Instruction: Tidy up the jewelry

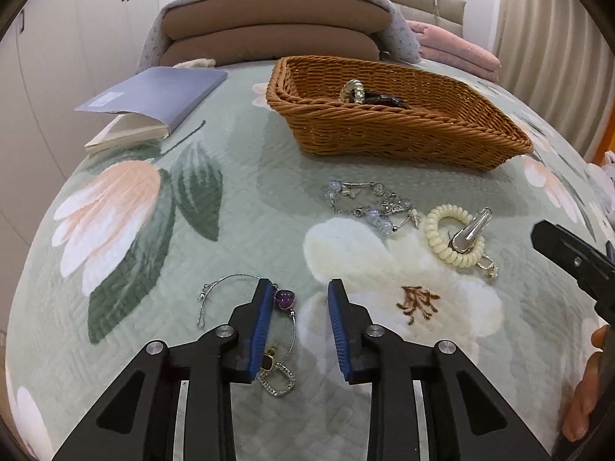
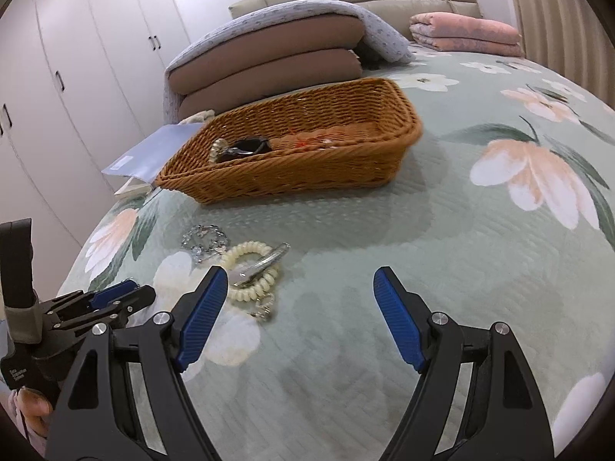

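A wicker basket [image 1: 403, 134] stands on the bed and holds a pearly hair clip [image 1: 353, 91] and a dark piece [image 1: 384, 100]; the basket also shows in the right wrist view [image 2: 292, 169]. On the quilt lie a silver crystal bracelet [image 1: 369, 203], a cream coil hair tie [image 1: 453, 238] with a silver clip [image 1: 471, 230], a purple-heart necklace [image 1: 285, 299] and a square rhinestone earring [image 1: 276, 378]. My left gripper [image 1: 301, 288] is open, low over the necklace. My right gripper [image 2: 300, 280] is open and empty beside the coil tie [image 2: 250, 269].
A grey-blue book [image 1: 153, 96] lies at the back left. Stacked brown cushions [image 1: 276, 27] and folded pink blankets [image 2: 465, 34] sit at the head of the bed. White wardrobes [image 2: 77, 57] stand to the left. The right gripper shows at the left view's right edge [image 1: 572, 265].
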The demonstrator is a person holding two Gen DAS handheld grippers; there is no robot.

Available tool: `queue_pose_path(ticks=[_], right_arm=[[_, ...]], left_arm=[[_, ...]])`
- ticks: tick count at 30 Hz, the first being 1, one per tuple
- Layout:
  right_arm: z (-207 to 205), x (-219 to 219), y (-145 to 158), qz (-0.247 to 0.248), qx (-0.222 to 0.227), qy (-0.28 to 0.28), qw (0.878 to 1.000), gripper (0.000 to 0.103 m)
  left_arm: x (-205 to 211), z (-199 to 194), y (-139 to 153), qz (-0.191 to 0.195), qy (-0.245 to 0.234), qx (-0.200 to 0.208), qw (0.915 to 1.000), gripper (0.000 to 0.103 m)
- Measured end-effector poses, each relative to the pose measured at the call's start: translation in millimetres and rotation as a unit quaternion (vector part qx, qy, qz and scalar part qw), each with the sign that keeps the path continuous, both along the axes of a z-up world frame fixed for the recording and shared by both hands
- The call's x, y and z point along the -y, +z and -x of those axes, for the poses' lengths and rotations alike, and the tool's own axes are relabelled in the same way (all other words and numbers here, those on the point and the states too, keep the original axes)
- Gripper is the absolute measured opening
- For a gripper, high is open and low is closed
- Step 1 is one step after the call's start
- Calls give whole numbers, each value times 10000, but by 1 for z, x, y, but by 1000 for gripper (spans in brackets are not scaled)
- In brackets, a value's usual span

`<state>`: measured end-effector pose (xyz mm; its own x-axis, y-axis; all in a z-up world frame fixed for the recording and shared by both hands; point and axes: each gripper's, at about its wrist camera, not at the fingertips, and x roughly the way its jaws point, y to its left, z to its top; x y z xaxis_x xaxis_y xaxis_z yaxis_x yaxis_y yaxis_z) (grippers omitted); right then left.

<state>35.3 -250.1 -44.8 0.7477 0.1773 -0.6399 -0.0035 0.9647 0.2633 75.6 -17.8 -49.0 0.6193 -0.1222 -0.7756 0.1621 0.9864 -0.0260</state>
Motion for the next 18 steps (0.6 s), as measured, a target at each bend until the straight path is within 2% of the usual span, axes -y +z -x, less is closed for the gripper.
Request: queue_pose_path(ticks=[3, 5, 7, 10, 13, 17, 18], right_arm=[[-15, -11, 0, -62, -34, 171, 9998, 72], [-26, -18, -3, -27, -154, 246, 9996, 56], [-36, -20, -10, -47, -329, 246, 9991, 46], [-46, -17, -19, -265, -513, 240, 9980, 42], [-51, -13, -19, -491, -452, 256, 9974, 42], [-61, -18, -26, -524, -599, 395, 9960, 19], [-61, -20, -27, -513, -591, 424, 9960, 18]], left_arm=[[-1, 0, 0, 28, 3, 6, 10000, 29], [-2, 1, 0, 56, 8, 15, 10000, 29], [-1, 2, 0, 44, 6, 33, 10000, 29], [0, 4, -1, 9, 4, 63, 10000, 29], [0, 4, -1, 24, 9, 66, 10000, 29], [0, 4, -1, 21, 12, 74, 10000, 28], [-1, 4, -1, 22, 13, 72, 10000, 28]])
